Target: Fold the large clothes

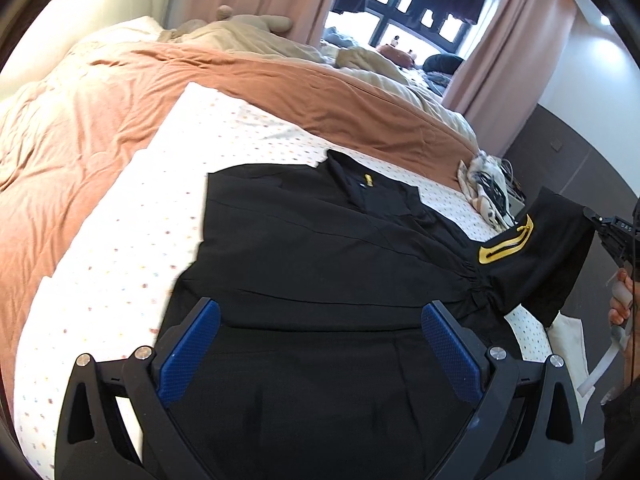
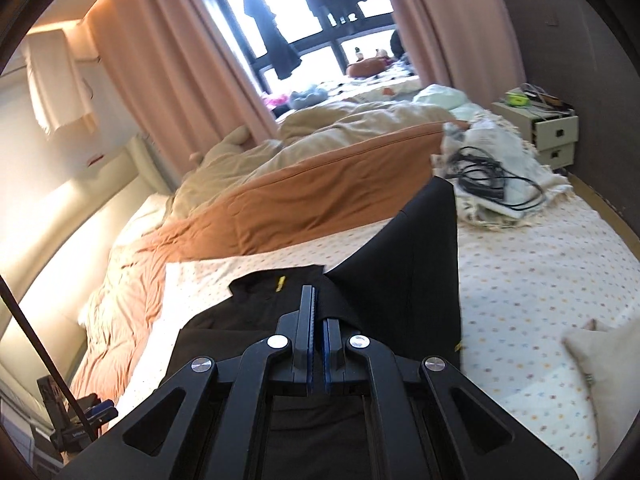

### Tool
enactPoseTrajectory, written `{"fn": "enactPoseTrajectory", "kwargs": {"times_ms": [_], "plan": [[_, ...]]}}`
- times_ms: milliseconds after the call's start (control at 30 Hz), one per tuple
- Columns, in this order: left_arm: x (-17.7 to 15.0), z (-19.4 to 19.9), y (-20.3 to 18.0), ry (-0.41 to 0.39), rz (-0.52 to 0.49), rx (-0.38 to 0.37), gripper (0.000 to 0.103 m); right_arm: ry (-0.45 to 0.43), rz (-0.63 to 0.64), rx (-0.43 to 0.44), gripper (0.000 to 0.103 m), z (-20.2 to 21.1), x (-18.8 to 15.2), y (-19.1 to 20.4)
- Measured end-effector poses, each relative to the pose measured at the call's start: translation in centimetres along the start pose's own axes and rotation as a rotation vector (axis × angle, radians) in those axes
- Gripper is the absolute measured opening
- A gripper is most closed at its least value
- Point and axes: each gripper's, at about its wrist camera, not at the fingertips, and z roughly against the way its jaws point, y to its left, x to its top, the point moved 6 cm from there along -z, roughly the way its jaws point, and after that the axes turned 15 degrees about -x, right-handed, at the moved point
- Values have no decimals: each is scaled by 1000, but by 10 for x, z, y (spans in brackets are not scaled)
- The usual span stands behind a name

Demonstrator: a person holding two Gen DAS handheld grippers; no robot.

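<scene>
A black shirt (image 1: 320, 248) with a small yellow neck label lies flat on the dotted white sheet (image 1: 132, 240). My left gripper (image 1: 320, 320) is open, its blue pads spread just above the shirt's lower part, holding nothing. My right gripper (image 2: 319, 312) is shut on the shirt's right sleeve (image 2: 416, 264) and lifts it off the bed. In the left wrist view this sleeve (image 1: 536, 256), with a yellow emblem, hangs raised at the right, held by the right gripper (image 1: 592, 220).
An orange-brown duvet (image 1: 120, 120) is bunched behind the sheet. A patterned cloth with black cables (image 2: 492, 184) lies near the shirt's far right. A bedside drawer unit (image 2: 548, 128) stands beyond. A pale pillow (image 2: 604, 368) lies at the right edge.
</scene>
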Motion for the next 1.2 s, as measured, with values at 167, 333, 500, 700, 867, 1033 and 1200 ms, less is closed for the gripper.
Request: {"fn": "enactPoseTrajectory", "kwargs": {"times_ms": [167,333,500,700,867,1033,1200], "plan": [[-2,20,38,-10,39,15,103,28,39,17,0,-24,1,42],[-8,36,74,-5,74,31,103,70,65,34,0,-61,-11,84],[-14,57,105,6,99,59,103,177,75,39,0,-125,-54,121],[-18,82,133,-2,129,94,103,317,77,29,0,-183,-99,154],[-22,85,143,-2,148,95,103,484,56,31,10,-206,-120,157],[-25,73,125,10,135,65,103,508,107,97,81,-192,-120,154],[-22,50,92,36,101,35,103,451,121,85,81,-169,-98,122]]}}
